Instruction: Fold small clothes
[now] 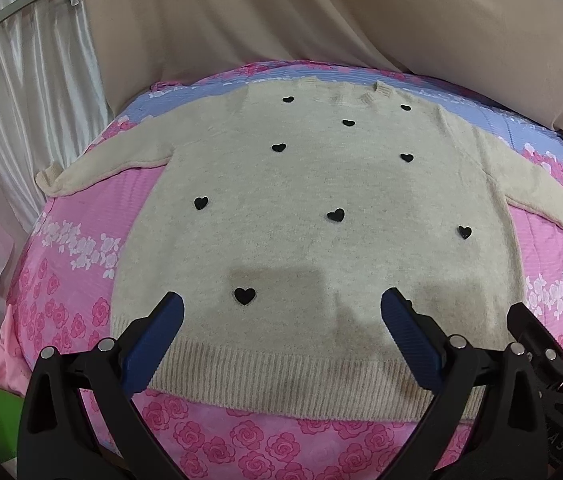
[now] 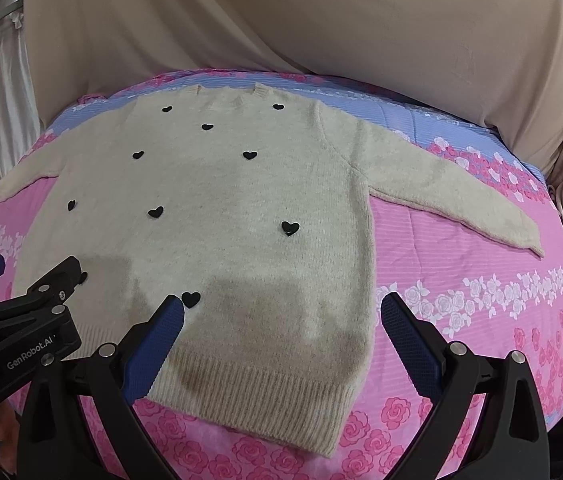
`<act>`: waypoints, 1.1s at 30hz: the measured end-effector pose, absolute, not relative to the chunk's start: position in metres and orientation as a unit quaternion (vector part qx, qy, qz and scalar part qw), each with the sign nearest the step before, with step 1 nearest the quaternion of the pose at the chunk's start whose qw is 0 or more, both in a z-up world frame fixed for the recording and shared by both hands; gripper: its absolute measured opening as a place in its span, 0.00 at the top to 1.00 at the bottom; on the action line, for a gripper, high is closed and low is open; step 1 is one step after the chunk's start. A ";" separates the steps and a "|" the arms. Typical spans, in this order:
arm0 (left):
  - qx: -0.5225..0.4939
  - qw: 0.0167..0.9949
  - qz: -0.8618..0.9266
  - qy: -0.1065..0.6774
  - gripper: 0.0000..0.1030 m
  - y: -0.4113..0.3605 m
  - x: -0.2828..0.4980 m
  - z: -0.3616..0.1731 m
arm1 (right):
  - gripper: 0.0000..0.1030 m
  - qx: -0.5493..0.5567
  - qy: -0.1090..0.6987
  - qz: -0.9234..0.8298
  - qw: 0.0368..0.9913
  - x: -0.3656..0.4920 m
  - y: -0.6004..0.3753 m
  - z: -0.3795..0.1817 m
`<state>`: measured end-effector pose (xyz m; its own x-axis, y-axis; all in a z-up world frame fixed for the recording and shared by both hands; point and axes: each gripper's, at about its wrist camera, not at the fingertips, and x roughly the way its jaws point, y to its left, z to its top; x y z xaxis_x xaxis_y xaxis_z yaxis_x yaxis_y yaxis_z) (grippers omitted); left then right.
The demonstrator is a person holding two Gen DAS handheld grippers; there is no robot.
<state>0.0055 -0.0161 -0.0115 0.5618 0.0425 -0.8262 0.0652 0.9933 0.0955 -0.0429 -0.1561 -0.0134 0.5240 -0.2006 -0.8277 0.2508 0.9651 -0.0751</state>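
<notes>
While both jaws gape empty, left hand-held gripper (image 1: 281, 312) and right hand-held gripper (image 2: 281, 312), pinch the soft, floppy sweater (image 2: 217, 208) at its ribbed hem (image 2: 265, 392), lower frame.

In the left wrist view the sweater's right sleeve (image 1: 553, 204) runs off the right edge, cuff unseen. A beige drape (image 2: 321, 20) hides whatever lies beyond the bedspread's far edge (image 2: 361, 94).

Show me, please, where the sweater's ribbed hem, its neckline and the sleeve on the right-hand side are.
ribbed hem (image 1: 281, 376), left wrist view, middle of the ribbed band.
neckline (image 1: 341, 94), left wrist view, centre of the collar.
sleeve (image 2: 453, 192), right wrist view, midway along it.
</notes>
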 end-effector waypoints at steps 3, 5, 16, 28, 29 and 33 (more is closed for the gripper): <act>0.061 0.882 -0.007 0.467 0.06 -0.020 0.006 -0.011 | 0.05 0.027 0.471 -0.129 0.872 -0.043 -0.156 -0.014; 0.063 0.882 -0.007 0.467 0.06 -0.021 0.006 -0.012 | 0.05 0.026 0.472 -0.129 0.872 -0.043 -0.156 -0.014; 0.063 0.882 -0.007 0.468 0.06 -0.022 0.006 -0.012 | 0.05 0.027 0.474 -0.128 0.871 -0.041 -0.157 -0.015; 0.063 0.882 -0.007 0.467 0.06 -0.022 0.006 -0.013 | 0.05 0.027 0.473 -0.128 0.871 -0.041 -0.157 -0.015; 0.064 0.882 -0.007 0.468 0.06 -0.022 0.006 -0.013 | 0.05 0.028 0.473 -0.128 0.871 -0.041 -0.157 -0.015; 0.063 0.882 -0.006 0.467 0.06 -0.022 0.006 -0.013 | 0.05 0.028 0.474 -0.127 0.871 -0.041 -0.157 -0.015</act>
